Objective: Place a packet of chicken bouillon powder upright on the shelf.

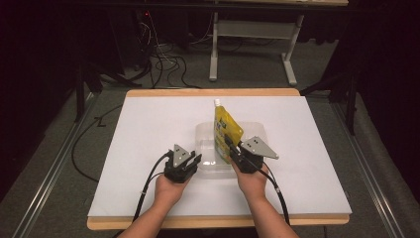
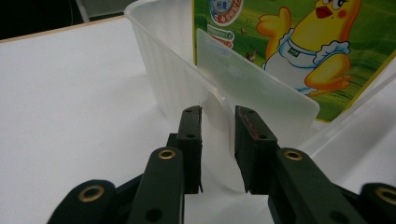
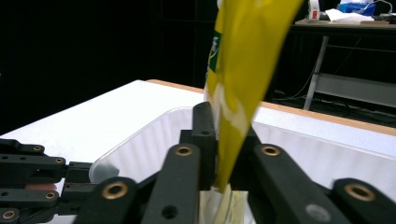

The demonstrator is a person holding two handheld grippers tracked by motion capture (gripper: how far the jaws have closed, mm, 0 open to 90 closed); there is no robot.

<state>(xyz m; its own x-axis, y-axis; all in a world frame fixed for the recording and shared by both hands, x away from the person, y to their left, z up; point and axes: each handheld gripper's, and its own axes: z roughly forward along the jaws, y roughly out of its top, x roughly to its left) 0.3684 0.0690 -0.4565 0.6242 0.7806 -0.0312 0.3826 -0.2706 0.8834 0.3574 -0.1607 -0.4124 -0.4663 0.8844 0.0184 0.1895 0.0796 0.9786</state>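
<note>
A yellow spout pouch [image 1: 225, 130] with a white cap stands upright, its lower part inside a clear plastic container [image 1: 205, 141] at the table's middle. My right gripper [image 1: 232, 147] is shut on the pouch's near edge; in the right gripper view the pouch [image 3: 243, 56] rises from between the jaws of that gripper [image 3: 226, 123], above the container [image 3: 140, 144]. My left gripper [image 1: 194, 159] is at the container's near left corner. In the left gripper view its jaws [image 2: 218, 116] clamp the translucent wall [image 2: 173, 79], with the pouch's chick print [image 2: 299, 46] behind it.
The container sits on a white sheet [image 1: 148, 124] over a wood-edged table [image 1: 213, 92]. White surface lies bare on both sides of the container. Beyond the far edge are a grey table frame [image 1: 214, 54] and cables [image 1: 168, 64] on the floor.
</note>
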